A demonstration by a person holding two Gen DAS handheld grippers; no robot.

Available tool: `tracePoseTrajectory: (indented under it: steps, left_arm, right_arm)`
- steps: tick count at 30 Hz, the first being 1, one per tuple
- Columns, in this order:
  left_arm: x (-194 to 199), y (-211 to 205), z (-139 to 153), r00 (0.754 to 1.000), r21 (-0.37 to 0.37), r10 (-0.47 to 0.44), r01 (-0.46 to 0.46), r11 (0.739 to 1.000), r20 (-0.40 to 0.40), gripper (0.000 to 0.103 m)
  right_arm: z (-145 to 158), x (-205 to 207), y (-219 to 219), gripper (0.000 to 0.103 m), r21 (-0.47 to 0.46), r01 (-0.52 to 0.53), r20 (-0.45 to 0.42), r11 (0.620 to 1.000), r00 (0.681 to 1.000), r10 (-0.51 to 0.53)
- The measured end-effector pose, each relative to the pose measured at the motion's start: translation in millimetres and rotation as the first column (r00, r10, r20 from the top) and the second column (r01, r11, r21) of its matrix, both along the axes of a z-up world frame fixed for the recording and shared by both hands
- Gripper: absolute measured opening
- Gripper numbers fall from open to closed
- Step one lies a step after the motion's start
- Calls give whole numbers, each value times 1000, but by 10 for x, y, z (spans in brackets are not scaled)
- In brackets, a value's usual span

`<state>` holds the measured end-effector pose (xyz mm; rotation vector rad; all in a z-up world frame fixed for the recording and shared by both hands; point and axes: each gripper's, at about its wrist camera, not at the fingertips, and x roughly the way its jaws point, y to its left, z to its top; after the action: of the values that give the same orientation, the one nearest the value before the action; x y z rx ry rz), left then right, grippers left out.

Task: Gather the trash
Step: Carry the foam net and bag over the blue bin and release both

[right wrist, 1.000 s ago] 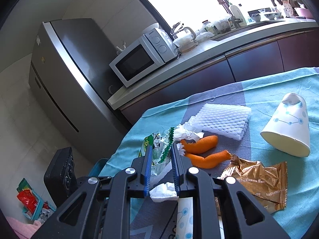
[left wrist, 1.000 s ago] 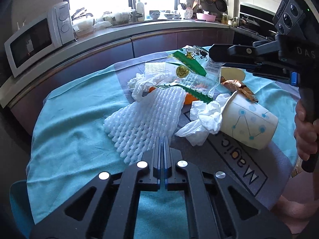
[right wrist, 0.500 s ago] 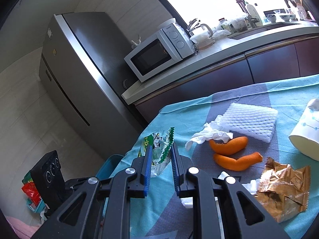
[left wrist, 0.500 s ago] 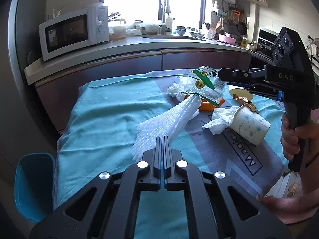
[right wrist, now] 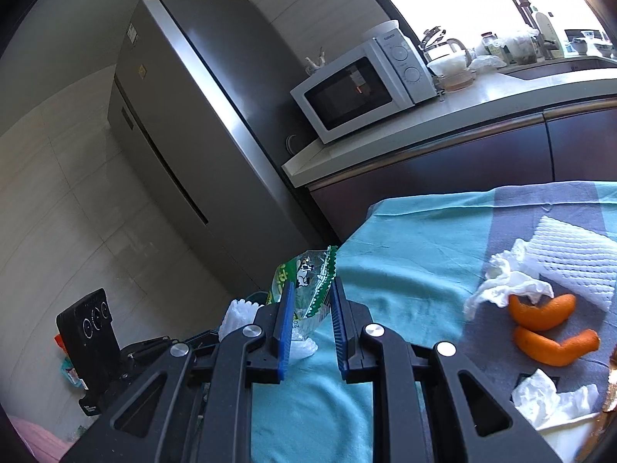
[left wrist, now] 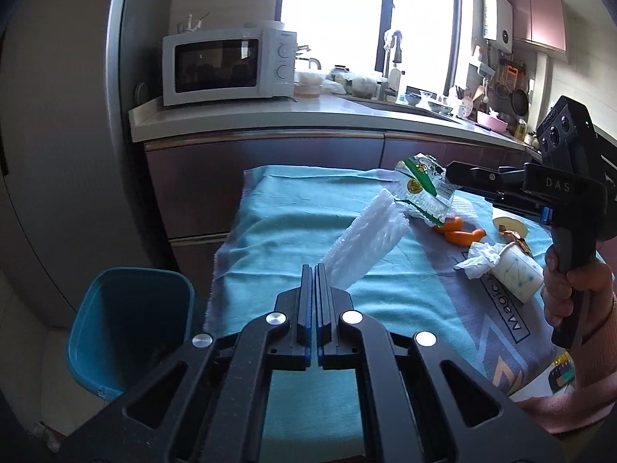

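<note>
My left gripper [left wrist: 313, 270] is pinched tight on the white foam net [left wrist: 366, 245], which sticks up and away from the fingertips, lifted clear of the teal cloth [left wrist: 293, 227] that covers the worktop. On the floor beside the cloth's near corner sits the blue bin [left wrist: 127, 324], open-topped, just to the left of that gripper. My right gripper [right wrist: 310, 297] is clamped on the clear-and-green snack wrapper [right wrist: 304, 281], the blue pads pressing a crumpled fold of it, and in the left view the wrapper [left wrist: 422, 189] hangs above the far side of the cloth. Still lying on the cloth: two orange peel pieces [right wrist: 547, 328], touching crumpled white tissue [right wrist: 509, 289], with a second foam net [right wrist: 578, 266] just behind them. Further right on the cloth, a paper cup [left wrist: 518, 272] lies on its side with tissue at its mouth. A hand [left wrist: 570, 293] grips the right tool's handle.
</note>
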<state>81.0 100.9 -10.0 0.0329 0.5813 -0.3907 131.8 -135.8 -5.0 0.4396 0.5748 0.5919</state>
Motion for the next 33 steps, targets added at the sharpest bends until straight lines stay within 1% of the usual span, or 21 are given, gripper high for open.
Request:
tracePoseTrajectory:
  steps: [6,10,15,19,25,27,33]
  left_arm:
    - [-25,457,118,994,-16,108,-108,994,30,2]
    - [-4,779,168,980,-18,195,-195,981,42,2]
    - [51,1149,135,958,-9,283,-283,959,34,2]
    - [134,1362,-2,943,9,333,-333,943,-2,2]
    - [308,1632,-341,910,26,406,-405,914,-86,2]
    - [368,1704,-457,898,34,425,-424,905,-113,2]
    - [555,1836,-744,870,53,463,-461,886,-169,2]
  right_arm:
    - [42,157,363,18,-10,-72,4,997,997,72]
    - [9,287,600,18,-6,-128,-9,992,992,127]
    - [-68,481,1008,18,-41,-197,-36,980,980,196]
    - [-161,666,1362,18,-83,-247,-72,965,968,241]
    - [-331,916,1881,18,-163,-310,-141,937,947,289]
    - [-390,988,2037,18,-199,-324,-164,925,941,294]
    - [-575,1126,2372,18,-264,-359,-227,895,925,304]
